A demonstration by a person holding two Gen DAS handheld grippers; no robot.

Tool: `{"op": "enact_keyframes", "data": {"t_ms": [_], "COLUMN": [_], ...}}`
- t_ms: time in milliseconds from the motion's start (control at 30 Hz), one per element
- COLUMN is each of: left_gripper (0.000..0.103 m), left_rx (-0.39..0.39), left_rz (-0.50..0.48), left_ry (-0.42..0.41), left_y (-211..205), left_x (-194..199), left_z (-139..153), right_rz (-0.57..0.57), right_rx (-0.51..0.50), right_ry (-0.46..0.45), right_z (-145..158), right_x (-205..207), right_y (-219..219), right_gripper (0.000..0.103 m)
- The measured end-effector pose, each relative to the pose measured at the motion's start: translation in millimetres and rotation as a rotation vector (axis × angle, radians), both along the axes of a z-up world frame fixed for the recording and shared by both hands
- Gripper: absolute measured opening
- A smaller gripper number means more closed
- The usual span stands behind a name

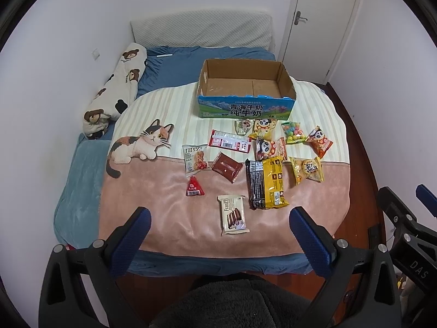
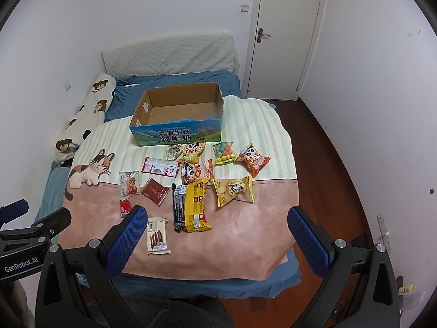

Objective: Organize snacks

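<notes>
Two claws hung spread wide and empty above the near edge of a bed: the left claw (image 1: pixel 220 218) at the bottom of its own view, the right claw (image 2: pixel 218 218) likewise in the right wrist view. About a dozen snack packets lay scattered on a cat-print blanket (image 1: pixel 169 210) in the middle of each frame. An open milk carton box (image 1: pixel 245 90) with nothing inside sat at the blanket's far end, upper centre of the frame. Just below it lay two panda-print packets (image 1: pixel 263 127), a bag of coloured candy balls (image 1: pixel 293 134) and a red flat packet (image 1: pixel 229 141). Lower down rested a long black-and-yellow packet (image 1: pixel 266 183), a yellow pastry bag (image 1: pixel 306 169) to its right, a dark red wrapper (image 1: pixel 226 166) and a small red triangular pouch (image 1: pixel 194 187) to its left. A white Franzzi wafer packet (image 1: pixel 234 214) lay nearest the lens, between the left claw's fingers in the frame, apart from both. A bear-print bolster (image 1: pixel 114 93) lay along the wall at upper left.
</notes>
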State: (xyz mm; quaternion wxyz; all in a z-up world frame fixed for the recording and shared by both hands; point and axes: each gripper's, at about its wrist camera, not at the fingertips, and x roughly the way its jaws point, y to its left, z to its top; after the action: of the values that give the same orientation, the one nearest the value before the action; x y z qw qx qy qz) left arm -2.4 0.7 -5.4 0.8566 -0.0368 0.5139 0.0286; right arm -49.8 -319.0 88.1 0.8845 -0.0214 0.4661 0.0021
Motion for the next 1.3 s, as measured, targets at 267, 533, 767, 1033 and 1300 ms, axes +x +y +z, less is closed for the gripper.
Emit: {"op": "enact_keyframes", "data": {"t_ms": [267, 533, 767, 1033, 1300], "left_gripper": [0.103, 0.103, 0.103, 0.103, 0.103], "left_rx": [-0.004, -0.004, -0.002, -0.001, 0.000], "left_rz": [-0.001, -0.002, -0.005, -0.007, -0.008], "left_ry": [0.000, 0.000, -0.004, -0.005, -0.005], "left_y": [0.5, -0.6, -1.8, -2.7, -3.7], "left_x": [-0.9, -1.2, -1.5, -0.4, 0.4], "left_z": [1.3, 3.0, 5.5, 7.0, 8.9], "right_rz": [-0.001, 0.000, -0.001, -0.001, -0.002], "right_rx": [0.006, 0.011, 0.018, 0.021, 0.022], "right_ry": [0.003, 0.003, -0.002, -0.003, -0.004], "right_z": [1.1, 3.1, 7.2, 7.8, 7.9], "right_x": [-0.4, -0.8, 0.0, 1.2, -0.1], "right_y": [0.8, 0.3, -1.6, -1.3, -0.9], "right_gripper": [0.103, 0.103, 0.103, 0.103, 0.103]}}
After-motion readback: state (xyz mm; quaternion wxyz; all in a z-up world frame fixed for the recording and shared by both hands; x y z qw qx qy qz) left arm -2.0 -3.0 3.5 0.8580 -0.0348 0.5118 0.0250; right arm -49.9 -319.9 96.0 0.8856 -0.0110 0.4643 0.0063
